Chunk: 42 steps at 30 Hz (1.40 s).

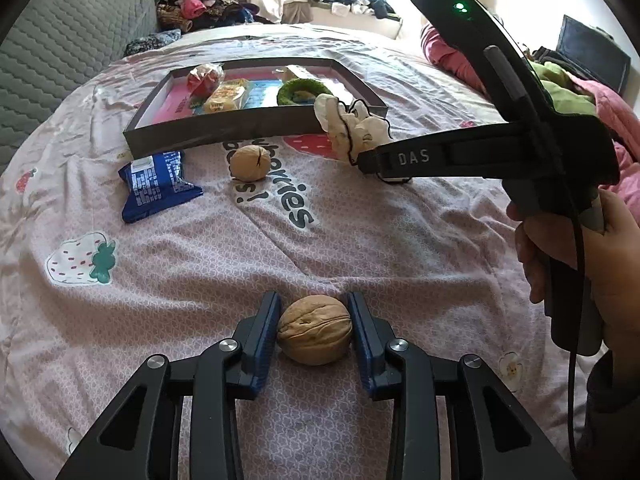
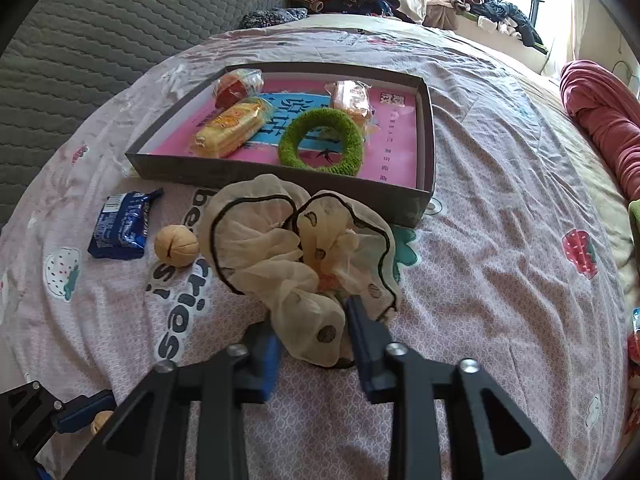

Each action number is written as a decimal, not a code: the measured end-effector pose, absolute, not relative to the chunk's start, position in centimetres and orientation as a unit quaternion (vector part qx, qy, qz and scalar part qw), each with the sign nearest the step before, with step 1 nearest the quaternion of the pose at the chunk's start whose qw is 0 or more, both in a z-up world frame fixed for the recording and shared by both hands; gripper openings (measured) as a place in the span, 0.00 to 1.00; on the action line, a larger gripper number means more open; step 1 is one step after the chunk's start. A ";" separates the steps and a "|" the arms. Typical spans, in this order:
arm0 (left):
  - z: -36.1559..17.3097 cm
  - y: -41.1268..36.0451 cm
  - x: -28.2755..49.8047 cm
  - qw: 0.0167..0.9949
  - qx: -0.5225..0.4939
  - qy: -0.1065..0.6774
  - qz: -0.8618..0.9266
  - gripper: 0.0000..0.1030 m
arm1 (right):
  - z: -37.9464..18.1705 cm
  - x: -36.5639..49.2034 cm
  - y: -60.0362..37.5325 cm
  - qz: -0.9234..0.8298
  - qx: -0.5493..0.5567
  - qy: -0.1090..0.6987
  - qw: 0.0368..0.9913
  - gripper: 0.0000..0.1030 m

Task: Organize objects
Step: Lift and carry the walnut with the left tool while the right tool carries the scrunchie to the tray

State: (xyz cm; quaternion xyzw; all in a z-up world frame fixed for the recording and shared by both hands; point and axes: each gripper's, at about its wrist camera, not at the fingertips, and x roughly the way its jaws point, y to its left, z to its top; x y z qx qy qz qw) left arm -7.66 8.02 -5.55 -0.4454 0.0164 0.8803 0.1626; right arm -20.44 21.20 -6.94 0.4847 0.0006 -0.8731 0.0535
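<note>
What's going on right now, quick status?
Left gripper shut on walnut, on the bedspread. Right gripper shut on cream scrunchie. Tray ahead, part filled. Second walnut and blue packet still outside, nothing blocking.

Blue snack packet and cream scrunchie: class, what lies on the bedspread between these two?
A small round nut lies between the blue snack packet and the cream scrunchie, apart from both. The right wrist view shows it best.

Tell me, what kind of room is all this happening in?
Most likely a bedroom. The work surface is a bed with a strawberry-print sheet, a quilted grey headboard runs along one side, and clothes are piled on the sill by the window.
</note>
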 end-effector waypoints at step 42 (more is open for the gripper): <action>6.6 6.0 -8.8 0.126 -0.370 0.005 0.920 0.35 | 6.0 -14.0 19.8 -0.916 0.398 0.008 0.055 0.19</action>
